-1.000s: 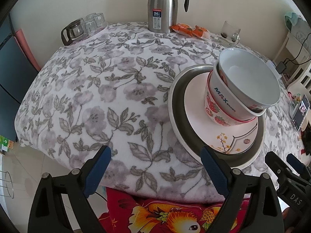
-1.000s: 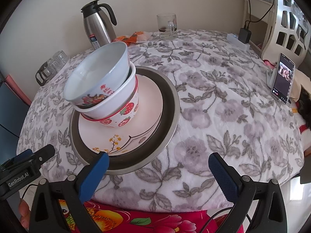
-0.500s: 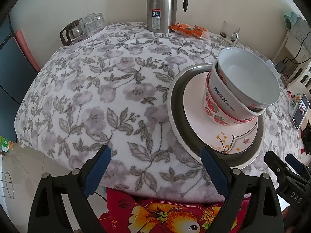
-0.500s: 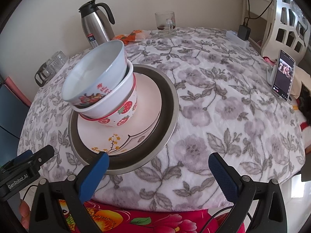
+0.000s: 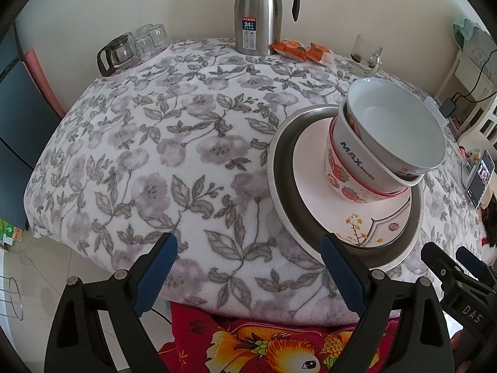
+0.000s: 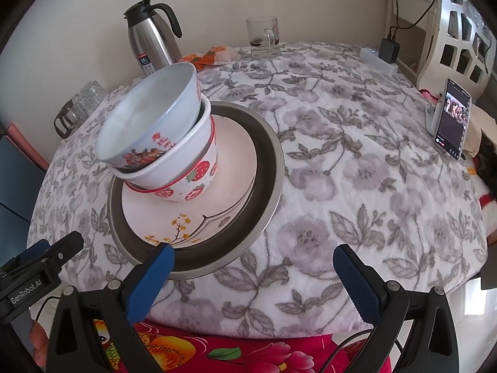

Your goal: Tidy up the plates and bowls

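Observation:
A metal plate (image 5: 281, 155) (image 6: 267, 161) lies on the floral tablecloth with a white flower-painted plate (image 5: 310, 180) (image 6: 236, 171) stacked in it. On that plate stands a strawberry bowl (image 5: 341, 174) (image 6: 192, 177) with a tilted white bowl (image 5: 394, 130) (image 6: 149, 115) nested inside. My left gripper (image 5: 248, 267) hangs open at the table's near edge, left of the stack. My right gripper (image 6: 254, 275) is open too, at the near edge just right of the metal plate. Neither holds anything.
At the back stand a steel thermos (image 5: 257, 15) (image 6: 152, 43), orange snack packets (image 5: 304, 49), a glass mug (image 5: 365, 51) (image 6: 262, 37) and a tray of upturned glasses (image 5: 133, 48). A phone on a stand (image 6: 452, 118) and a power strip (image 6: 377, 59) sit at the right.
Both views have shifted only slightly; the right gripper has drawn a little closer to the metal plate. The stack has not moved.

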Available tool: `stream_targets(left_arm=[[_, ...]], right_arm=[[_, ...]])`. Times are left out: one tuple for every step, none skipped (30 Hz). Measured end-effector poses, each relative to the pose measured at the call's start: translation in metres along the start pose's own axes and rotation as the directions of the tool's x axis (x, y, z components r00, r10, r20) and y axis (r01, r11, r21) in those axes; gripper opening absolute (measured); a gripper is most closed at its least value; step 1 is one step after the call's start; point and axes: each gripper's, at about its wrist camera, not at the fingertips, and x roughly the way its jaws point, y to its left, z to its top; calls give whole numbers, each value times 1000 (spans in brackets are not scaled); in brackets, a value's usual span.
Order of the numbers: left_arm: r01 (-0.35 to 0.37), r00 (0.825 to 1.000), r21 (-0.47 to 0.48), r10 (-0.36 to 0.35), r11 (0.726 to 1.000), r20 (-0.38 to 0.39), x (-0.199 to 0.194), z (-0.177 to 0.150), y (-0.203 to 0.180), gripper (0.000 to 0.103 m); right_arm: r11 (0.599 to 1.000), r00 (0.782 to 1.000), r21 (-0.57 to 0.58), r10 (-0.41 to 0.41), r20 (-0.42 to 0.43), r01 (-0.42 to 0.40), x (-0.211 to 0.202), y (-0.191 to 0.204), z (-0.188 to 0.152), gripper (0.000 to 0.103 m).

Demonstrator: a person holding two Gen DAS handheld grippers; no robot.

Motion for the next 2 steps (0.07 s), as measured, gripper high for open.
stream_targets(left_arm=[[2, 1000, 1, -2, 1000, 0, 0, 0, 0, 94], [3, 1000, 2, -3, 1000, -1, 0, 1, 0, 94]], right_arm=[[1000, 1000, 0, 0, 0, 0, 0, 0, 0, 103], [1000, 1000, 1, 1, -1, -1, 0, 0, 0, 103]])
